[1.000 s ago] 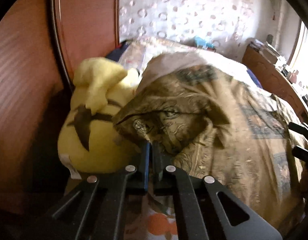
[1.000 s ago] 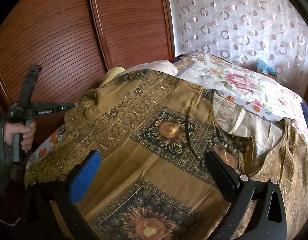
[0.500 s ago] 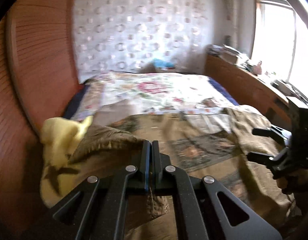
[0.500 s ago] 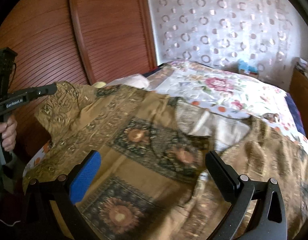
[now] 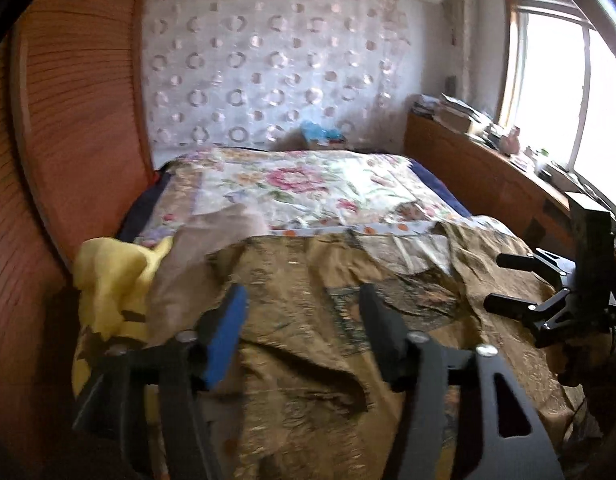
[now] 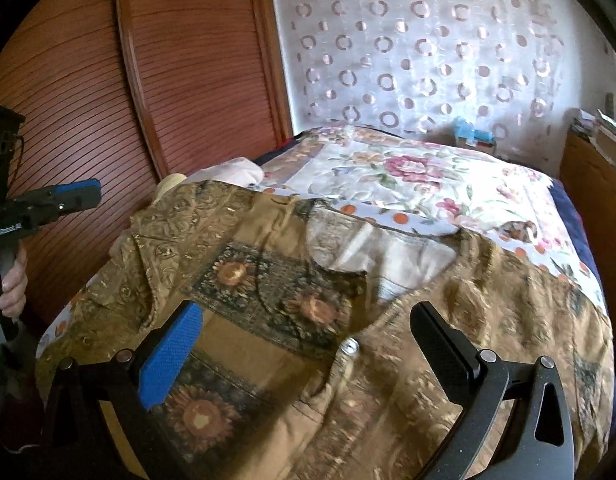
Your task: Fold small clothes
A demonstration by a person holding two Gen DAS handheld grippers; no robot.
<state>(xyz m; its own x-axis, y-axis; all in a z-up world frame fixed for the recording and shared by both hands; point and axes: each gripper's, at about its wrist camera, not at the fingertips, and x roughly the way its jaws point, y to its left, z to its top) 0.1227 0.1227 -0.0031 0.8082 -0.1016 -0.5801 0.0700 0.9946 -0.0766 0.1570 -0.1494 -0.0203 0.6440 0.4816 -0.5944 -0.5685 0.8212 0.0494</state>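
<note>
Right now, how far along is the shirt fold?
Early. Done: the left edge of the brown shirt is turned in over its front. In hand: nothing; the left tool is opening, empty, and the right tool is open. Left: the remaining folds.

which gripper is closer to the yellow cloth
Left. The left gripper hangs, jaws opening and empty, over the brown garment right beside the yellow cloth. The right gripper is over the garment's middle, far from that pile.

White lettering reading "GenRobot.AI" runs along the black plastic body of the left gripper (image 6: 81, 196) (seen from the right wrist); no other text is legible.
</note>
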